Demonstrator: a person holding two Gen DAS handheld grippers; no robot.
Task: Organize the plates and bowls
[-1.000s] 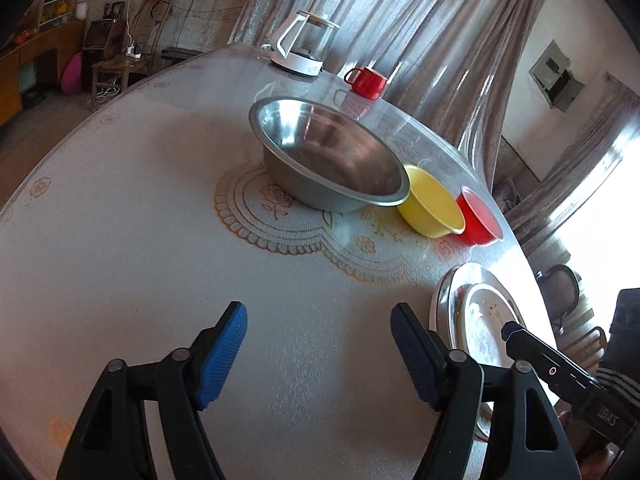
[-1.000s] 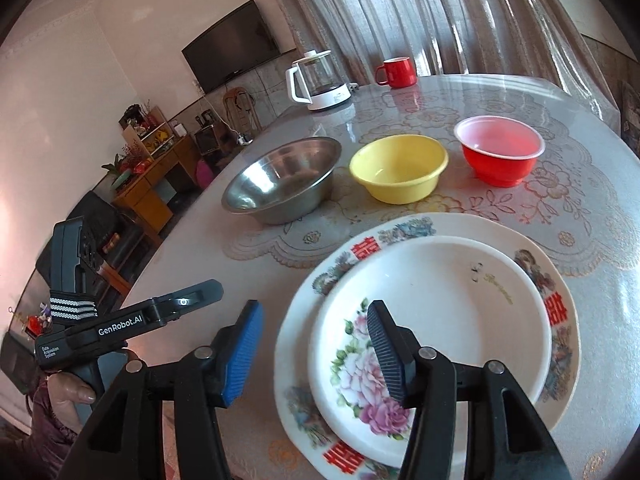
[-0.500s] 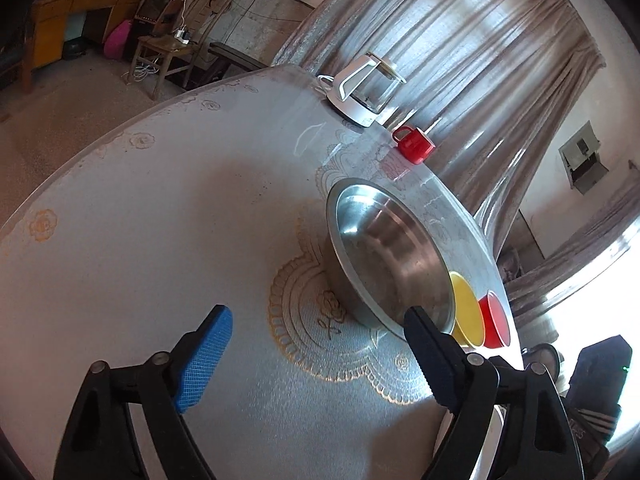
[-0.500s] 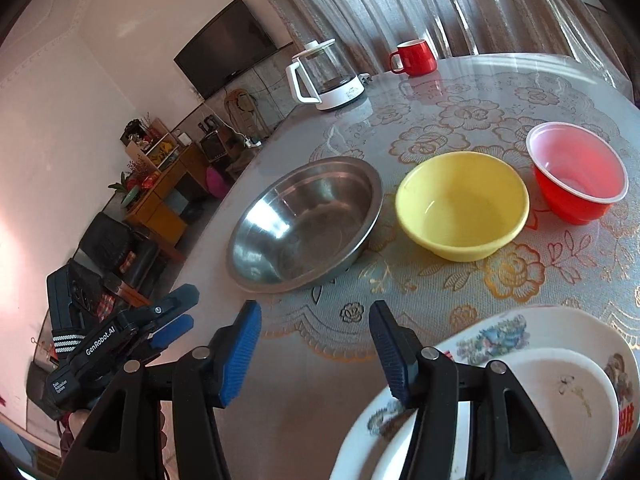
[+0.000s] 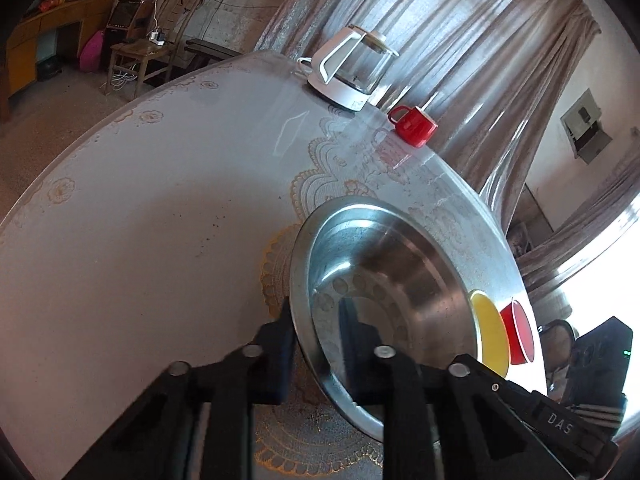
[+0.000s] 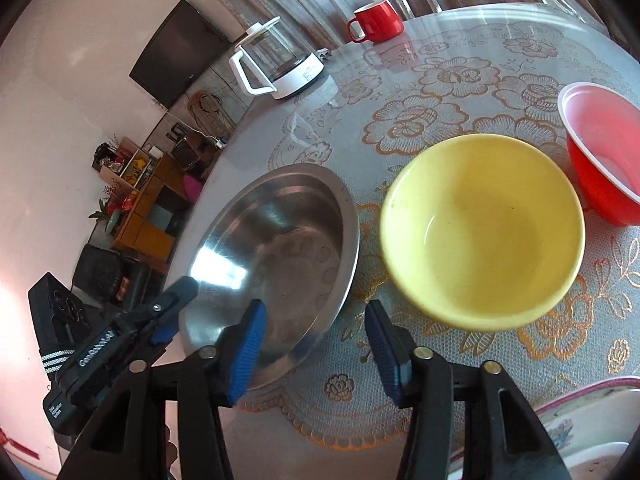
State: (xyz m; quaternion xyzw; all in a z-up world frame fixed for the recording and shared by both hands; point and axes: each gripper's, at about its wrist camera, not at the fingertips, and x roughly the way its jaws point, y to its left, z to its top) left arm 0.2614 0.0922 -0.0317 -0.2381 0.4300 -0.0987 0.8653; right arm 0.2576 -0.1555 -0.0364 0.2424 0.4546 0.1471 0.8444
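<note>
Our left gripper (image 5: 316, 320) has its jaws clamped on the near rim of the steel bowl (image 5: 400, 280): one finger sits outside the wall, the other inside the basin, with the rim pinched between them. In the right wrist view that gripper (image 6: 172, 312) comes in from the lower left and meets the bowl's (image 6: 280, 256) edge there.

Our right gripper (image 6: 316, 344) holds its jaws at a middling gap, and they have just been closing. The left blue pad (image 6: 246, 350) hangs over the inside of the steel bowl near its lower rim, while the right pad (image 6: 386, 354) is outside it, over the lace cloth (image 6: 344, 384). So the bowl's near right rim lies between the jaws, but we cannot see the pads pressing on it.

The steel bowl stands on the table (image 5: 140, 220), partly on the lace cloth. Just beside it to the right lies the yellow bowl (image 6: 484, 228), upright, and past that the red bowl (image 6: 604, 160), close to the yellow one. From the left wrist view both appear only as thin slivers behind the steel rim, yellow (image 5: 490, 328) then red (image 5: 520, 332).

The stacked flowered plates (image 6: 580, 408) show at the lower right corner, near the right finger. A glass kettle (image 6: 276, 64) and a red mug (image 6: 376, 20) stand at the table's far edge, well apart from the bowls.
</note>
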